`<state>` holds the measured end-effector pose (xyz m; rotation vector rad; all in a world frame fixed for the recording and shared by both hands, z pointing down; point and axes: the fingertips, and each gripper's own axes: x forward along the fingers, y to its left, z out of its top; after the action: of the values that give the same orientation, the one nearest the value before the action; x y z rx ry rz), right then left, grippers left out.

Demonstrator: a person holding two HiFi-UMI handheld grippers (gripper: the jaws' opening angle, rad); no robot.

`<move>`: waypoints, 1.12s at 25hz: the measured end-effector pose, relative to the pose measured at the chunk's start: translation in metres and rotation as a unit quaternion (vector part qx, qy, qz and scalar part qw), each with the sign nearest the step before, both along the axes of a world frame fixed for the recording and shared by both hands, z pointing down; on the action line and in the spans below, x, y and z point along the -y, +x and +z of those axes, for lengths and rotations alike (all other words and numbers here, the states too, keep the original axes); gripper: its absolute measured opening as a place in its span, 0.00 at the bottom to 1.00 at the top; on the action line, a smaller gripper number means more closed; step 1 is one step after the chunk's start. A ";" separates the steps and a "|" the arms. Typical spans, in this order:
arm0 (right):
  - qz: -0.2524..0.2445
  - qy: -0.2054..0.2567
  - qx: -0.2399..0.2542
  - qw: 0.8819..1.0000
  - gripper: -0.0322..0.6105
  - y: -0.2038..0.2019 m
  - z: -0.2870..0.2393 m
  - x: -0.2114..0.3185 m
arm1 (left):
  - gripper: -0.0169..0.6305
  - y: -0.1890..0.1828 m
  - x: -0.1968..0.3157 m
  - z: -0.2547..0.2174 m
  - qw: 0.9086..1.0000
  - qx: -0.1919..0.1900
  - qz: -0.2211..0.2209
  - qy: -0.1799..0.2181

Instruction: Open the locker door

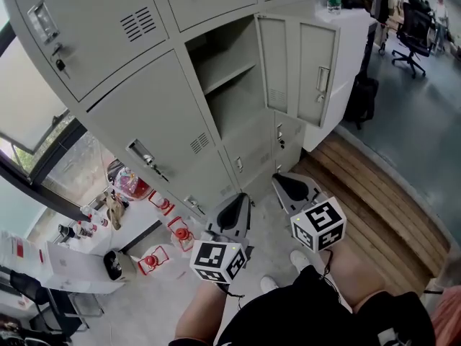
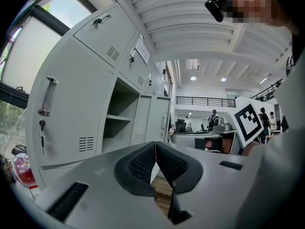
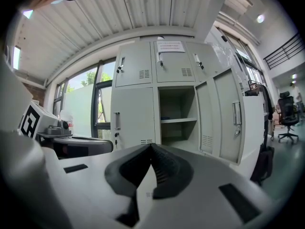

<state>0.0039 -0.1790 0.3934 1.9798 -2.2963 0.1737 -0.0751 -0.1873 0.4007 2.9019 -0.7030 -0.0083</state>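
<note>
The left gripper (image 1: pixel 232 213) and the right gripper (image 1: pixel 291 187) sit side by side, low in front of the person, each with its jaws pressed together on nothing. Just beyond them stands a grey locker bank (image 1: pixel 144 114). One middle compartment (image 1: pixel 229 85) is open, its locker door (image 1: pixel 318 74) swung wide to the right.

Lockers (image 1: pixel 144 114) read as painted sheet metal, pale grey, smooth and matt, and the open door (image 1: pixel 317 74) is the same. Lower right, a planked wooden platform (image 1: pixel 374 193), satin brown. The left gripper (image 2: pixel 155 146) has a matt grey plastic shell. Its pads (image 2: pixel 140 165) are black, ribbed, probably rubber.
</note>
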 end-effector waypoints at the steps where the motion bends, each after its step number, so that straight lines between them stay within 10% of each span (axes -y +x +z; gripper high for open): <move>1: 0.001 -0.001 0.001 1.000 0.13 0.000 0.001 -0.001 | 0.05 0.001 -0.001 0.000 1.000 0.000 0.001 0.000; 28: 0.003 0.001 -0.003 1.000 0.13 -0.004 -0.001 -0.015 | 0.05 0.003 -0.014 -0.004 1.000 -0.004 0.011 0.004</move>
<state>0.0000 -0.1636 0.3923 1.9858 -2.2892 0.1655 -0.0721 -0.1735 0.3970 2.9157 -0.6714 -0.0199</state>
